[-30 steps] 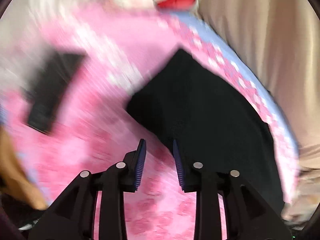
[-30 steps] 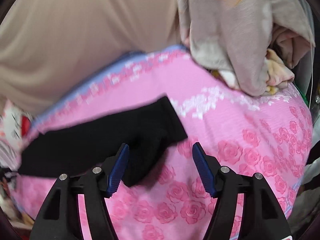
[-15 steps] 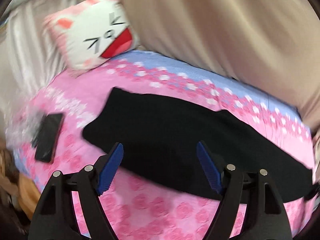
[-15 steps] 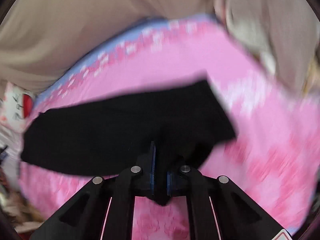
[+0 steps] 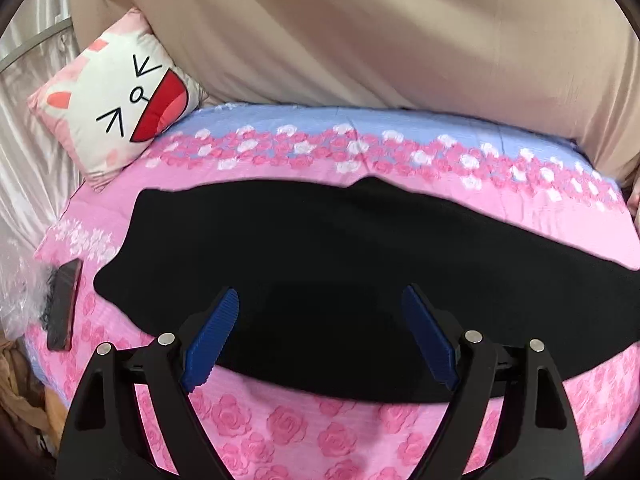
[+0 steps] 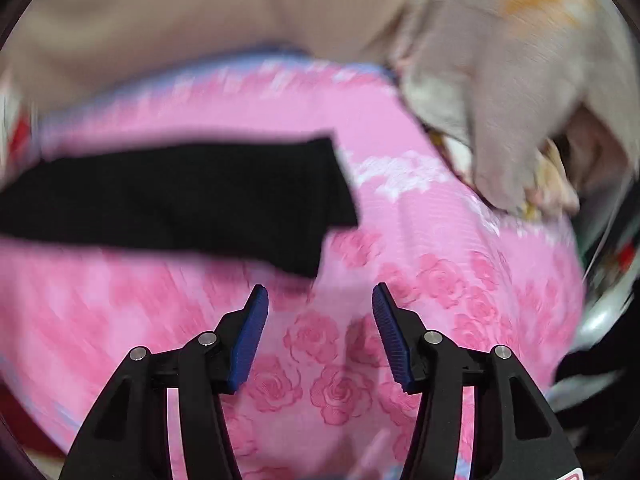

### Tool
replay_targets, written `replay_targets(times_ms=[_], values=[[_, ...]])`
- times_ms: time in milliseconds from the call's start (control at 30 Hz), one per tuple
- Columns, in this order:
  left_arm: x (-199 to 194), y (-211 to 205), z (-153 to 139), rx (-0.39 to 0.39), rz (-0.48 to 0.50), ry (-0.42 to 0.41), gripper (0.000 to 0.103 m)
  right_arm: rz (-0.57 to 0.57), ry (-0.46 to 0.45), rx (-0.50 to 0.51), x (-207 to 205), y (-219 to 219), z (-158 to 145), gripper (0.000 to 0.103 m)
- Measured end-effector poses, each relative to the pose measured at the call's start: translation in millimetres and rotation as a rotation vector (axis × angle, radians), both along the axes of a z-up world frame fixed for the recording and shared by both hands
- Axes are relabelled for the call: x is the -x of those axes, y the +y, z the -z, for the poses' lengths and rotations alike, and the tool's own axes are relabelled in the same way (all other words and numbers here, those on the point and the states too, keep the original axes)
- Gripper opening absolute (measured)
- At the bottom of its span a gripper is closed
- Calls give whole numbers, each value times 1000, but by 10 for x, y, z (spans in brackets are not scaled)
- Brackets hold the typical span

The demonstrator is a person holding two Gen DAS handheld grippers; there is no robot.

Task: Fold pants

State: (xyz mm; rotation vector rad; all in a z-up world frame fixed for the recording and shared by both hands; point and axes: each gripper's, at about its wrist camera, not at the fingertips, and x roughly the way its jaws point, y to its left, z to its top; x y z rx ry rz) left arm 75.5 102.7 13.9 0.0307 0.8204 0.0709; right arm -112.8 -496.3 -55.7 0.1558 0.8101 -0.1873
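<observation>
Black pants [image 5: 320, 264] flat on the bedspread [image 5: 280, 420] – both tools (left [image 5: 320, 336], right [image 6: 320, 334]) just opened, holding nothing.

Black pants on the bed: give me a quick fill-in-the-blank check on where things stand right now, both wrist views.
1. The black pants lie flat on a bedspread printed with ____.
2. The right gripper has just been opening; between its jaws lies only ____.
3. The left gripper hangs over the pants with its jaws ____.
4. The dark phone lies near the bed's ____ edge in the left wrist view.

Missing words: roses; bedspread; open; left
</observation>
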Motion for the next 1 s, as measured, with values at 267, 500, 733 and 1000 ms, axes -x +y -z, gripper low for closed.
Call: replay_targets(times_ms=[267,500,733,1000], values=[[-43,-293,-29,93,54,-3,89,-6,47,-139,-988,-170,97,49],[-119,144,0,2,-82,0,89,-36,-110,58,-1130,49,-227,7],[-352,800,288,-26,-254,34,94,21,39,29,-1370,-258,405,34],[-367,1876,328,32,-441,25,94,-143,-115,-96,-1260,750,-406,51]])
